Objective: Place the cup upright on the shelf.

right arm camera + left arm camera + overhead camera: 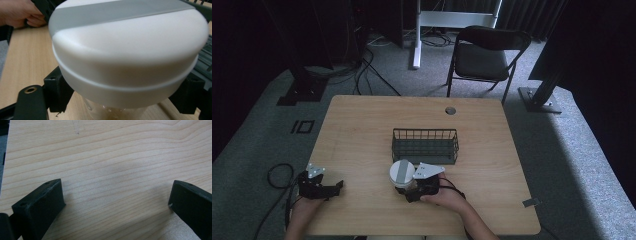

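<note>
Right gripper (410, 192) near the middle of the table's (362, 130) near edge, clamped on a clear jar (402, 174) with a white lid crossed by a grey band. In the right gripper view, jaws pressed against either side of the clear body just beneath the lid (127, 50), the jar upright or close to it. Hard to tell from the high view whether the jar's base rests on the wood or sits just above it. Wire basket (425, 146) just beyond the jar, on the far side, dark and seemingly empty, though the dim light leaves that uncertain.

Left gripper (326, 188) well apart from the jar, at the near left corner of the table, held by a hand (304, 206) at the table's edge. Jaws spread wide in the left gripper view, with bare wood grain (112, 170) between them. Other hand (18, 12) seen far left in the right gripper view.

Folding chair (484, 55) on the carpet beyond the far edge of the table.
</note>
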{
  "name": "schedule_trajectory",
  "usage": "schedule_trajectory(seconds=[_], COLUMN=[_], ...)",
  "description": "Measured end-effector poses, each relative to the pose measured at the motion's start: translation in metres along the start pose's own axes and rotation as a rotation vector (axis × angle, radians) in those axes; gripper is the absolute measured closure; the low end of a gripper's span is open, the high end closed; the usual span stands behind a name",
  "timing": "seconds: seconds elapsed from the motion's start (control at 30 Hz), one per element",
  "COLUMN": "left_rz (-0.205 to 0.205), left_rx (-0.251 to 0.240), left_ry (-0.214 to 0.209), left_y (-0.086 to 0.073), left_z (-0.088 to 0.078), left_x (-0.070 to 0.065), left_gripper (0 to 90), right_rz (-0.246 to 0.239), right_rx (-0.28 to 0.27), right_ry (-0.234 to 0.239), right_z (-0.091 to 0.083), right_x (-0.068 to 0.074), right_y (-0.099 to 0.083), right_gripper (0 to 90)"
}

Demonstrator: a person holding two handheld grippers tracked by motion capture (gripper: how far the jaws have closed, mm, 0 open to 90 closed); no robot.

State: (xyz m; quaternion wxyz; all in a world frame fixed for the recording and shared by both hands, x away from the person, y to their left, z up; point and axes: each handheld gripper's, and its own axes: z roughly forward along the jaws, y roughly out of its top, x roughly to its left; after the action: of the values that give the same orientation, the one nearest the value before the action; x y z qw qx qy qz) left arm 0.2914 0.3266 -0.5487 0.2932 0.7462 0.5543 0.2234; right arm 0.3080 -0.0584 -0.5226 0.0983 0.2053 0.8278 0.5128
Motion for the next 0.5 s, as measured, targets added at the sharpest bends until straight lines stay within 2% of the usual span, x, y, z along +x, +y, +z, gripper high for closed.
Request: schedule_trajectory(seconds=[0.27, 0.5], left_rz=[0.0, 0.001], left_rx=[0.0, 0.0], left_ry=[0.0, 0.0], left_y=[0.0, 0.0], left_z=[0.0, 0.0], left_x=[0.0, 0.0], left_gripper=[0.1, 0.1], right_rz=[0.006, 0.019], right_rx=[-0.02, -0.04], right_ry=[-0.001, -0.023], right_z=[-0.008, -0.018], right_x=[-0.002, -0.006], right_y=[0.011, 0.02], right_gripper=[18.3, 18.3])
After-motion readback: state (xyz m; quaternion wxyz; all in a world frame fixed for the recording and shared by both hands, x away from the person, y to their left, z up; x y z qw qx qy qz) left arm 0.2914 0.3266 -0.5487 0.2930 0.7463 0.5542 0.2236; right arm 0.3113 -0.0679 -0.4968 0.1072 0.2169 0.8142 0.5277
